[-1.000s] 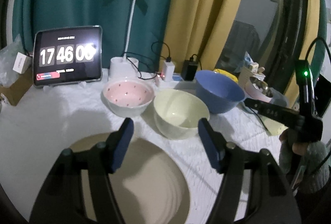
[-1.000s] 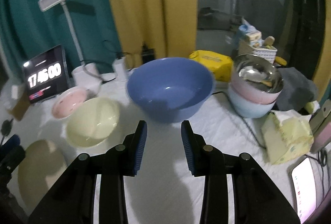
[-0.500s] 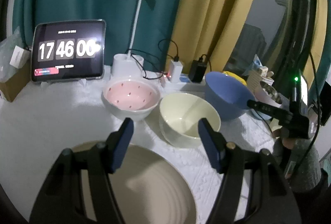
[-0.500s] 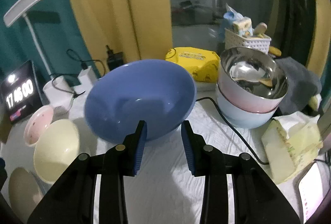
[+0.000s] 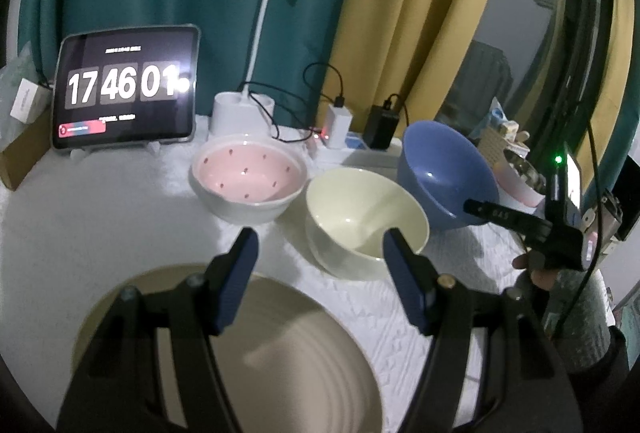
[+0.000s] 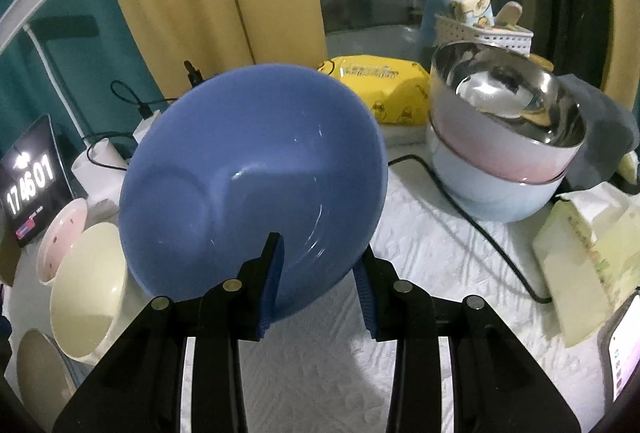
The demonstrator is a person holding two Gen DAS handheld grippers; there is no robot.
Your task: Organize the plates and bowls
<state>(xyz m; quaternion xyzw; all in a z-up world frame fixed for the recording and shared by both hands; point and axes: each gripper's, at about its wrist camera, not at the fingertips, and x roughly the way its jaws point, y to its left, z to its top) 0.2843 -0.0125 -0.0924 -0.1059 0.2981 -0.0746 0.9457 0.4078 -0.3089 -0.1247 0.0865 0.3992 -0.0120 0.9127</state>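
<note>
While right gripper (image 6: 318, 281) (tilted down) astride blue bowl (image 6: 252, 169)

A: Any readable text?

B: The tablet (image 5: 126, 89) propped at the desk's back left corner shows big white digits, 17 46 01, like a flip clock. Same digits in the right wrist view, at the left edge.

A: Anything else on that screen?

B: A small line above the digits and a red bar with a caption beneath; both too small to read.

A: Other labels?

B: The yellow pack (image 6: 384, 93) near the desk's back edge carries dark print, blurred, unreadable. The black right tongs arm (image 5: 504, 217) bears a small mark, maybe "6A5"; not certain.
</note>
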